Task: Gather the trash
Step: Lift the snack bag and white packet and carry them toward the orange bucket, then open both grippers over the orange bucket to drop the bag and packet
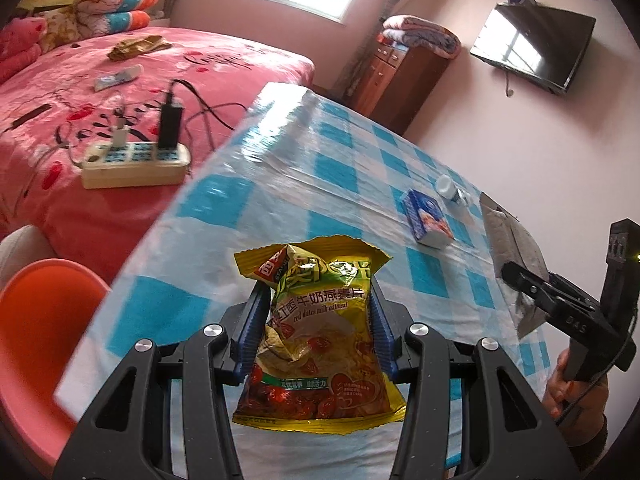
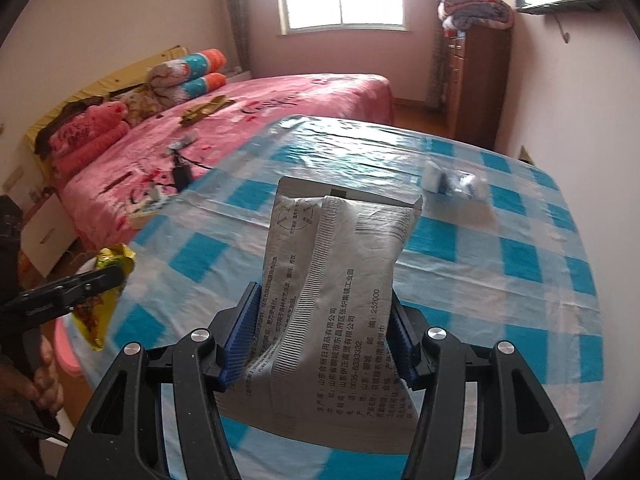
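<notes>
Left wrist view: the left tongs are clamped on a yellow oatmeal packet, the blue ribbed pads pressing its two sides. The packet hangs between the pads above the surface, which is covered in a blue and white checked cloth under clear film. Further along the surface lies a small blue and white carton, and just beyond it a small bottle with a white cap; the two are near each other, whether touching I cannot tell. At the right edge of this view the right tongs appear, held by a hand, with a grey pouch in their grip.

Right wrist view: the right tongs are clamped on the grey pouch, its printed back and serrated seam facing the camera. The pouch stands up between the pads, clear of the surface. The carton and bottle show as a blurred cluster toward the far right of the surface. At the left edge the left tongs hold the yellow packet beyond the edge of the surface.

Surroundings: a pink bed lies beside the surface, carrying a power strip with a black adapter plugged in. An orange chair stands at the near left.
</notes>
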